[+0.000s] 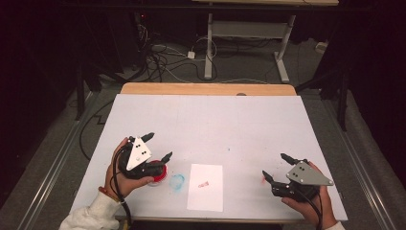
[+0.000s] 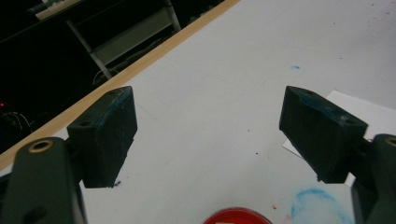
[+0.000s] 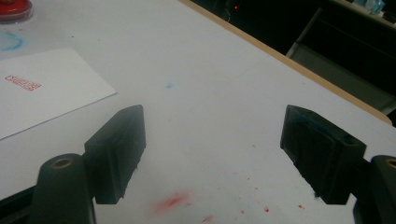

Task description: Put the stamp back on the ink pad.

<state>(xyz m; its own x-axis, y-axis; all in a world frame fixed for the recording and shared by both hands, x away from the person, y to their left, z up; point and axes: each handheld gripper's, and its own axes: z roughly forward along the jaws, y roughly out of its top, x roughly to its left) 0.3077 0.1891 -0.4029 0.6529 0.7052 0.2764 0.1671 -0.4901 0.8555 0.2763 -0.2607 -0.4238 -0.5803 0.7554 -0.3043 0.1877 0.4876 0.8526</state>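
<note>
Paper sheet [image 1: 205, 187] with a small red stamp mark [image 1: 204, 184] lies flat on the white counter [image 1: 206, 124], between the two claws. Left claw [image 1: 157, 146] is held in a hand [image 1: 125, 168], jaws spread wide with nothing between them; a red round ink pad [image 2: 237, 216] sits just below it, and a blue smudge [image 1: 177, 182] is just beside that, toward the sheet. Right claw [image 1: 275, 167] is also wide open and empty, with red smears [image 3: 173, 201] on the counter just under its jaws.

Both tongs, left [image 1: 157, 146] & right [image 1: 276, 166], jaws wide apart, apparently empty.
</note>
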